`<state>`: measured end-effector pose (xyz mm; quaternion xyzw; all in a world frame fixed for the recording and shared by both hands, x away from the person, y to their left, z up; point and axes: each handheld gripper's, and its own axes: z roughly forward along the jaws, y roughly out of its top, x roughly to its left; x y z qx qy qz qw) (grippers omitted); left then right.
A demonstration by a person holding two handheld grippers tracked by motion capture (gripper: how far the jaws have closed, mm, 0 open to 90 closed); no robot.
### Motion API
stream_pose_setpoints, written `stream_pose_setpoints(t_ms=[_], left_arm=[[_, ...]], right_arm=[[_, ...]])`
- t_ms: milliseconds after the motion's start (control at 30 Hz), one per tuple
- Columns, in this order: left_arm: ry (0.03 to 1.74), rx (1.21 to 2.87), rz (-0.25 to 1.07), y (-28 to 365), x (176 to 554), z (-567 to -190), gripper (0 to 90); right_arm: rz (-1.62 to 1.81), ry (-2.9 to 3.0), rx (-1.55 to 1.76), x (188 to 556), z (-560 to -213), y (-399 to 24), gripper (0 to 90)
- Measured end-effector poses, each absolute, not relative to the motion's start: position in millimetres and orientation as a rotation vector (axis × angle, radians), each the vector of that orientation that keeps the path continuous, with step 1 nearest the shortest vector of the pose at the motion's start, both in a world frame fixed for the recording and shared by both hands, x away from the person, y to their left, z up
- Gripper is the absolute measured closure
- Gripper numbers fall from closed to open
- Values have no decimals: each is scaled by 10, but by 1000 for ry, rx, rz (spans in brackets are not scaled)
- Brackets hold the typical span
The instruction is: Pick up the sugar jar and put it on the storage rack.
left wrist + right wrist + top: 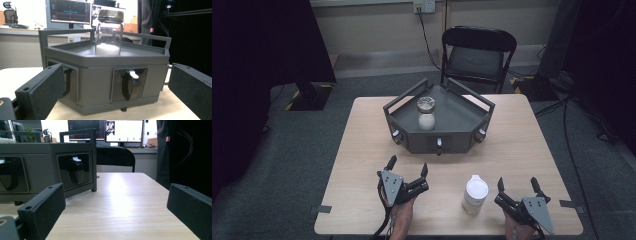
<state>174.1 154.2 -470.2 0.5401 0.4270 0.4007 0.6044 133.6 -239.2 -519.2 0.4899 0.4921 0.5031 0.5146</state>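
Both spread wide, empty: left hand-held gripper [408, 171], right hand-held gripper [517, 185]. Probably best squaring jaws around white bottle [475, 194] on tabletop [362, 150] before closing.

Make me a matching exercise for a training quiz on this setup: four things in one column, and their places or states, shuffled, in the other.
Things:
1. glass jar
2. white container
3. folding chair
4. left gripper

Places or states:
A. behind the table's far edge
B. on the bare tabletop, between the two grippers
C. open, holding nothing
D. standing on the grey tray, part filled with something white

Pairs: 1-D, 2-B, 3-A, 4-C
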Motion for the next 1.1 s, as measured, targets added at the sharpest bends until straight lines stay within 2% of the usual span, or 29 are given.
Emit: stream_pose_setpoints(t_ms=[367,633,1100], left_arm=[[992,1251,1000,1557,1551,-4957,0],[1009,1273,1001,1652,1477,-5117,0],[1015,1300,1044,1626,1472,-5199,0]], right_arm=[[1208,1182,1178,1336,-5192,-2390,7],[1207,1181,1178,1337,-5192,-2387,7],[1202,1178,1181,1337,-5191,-2377,7]])
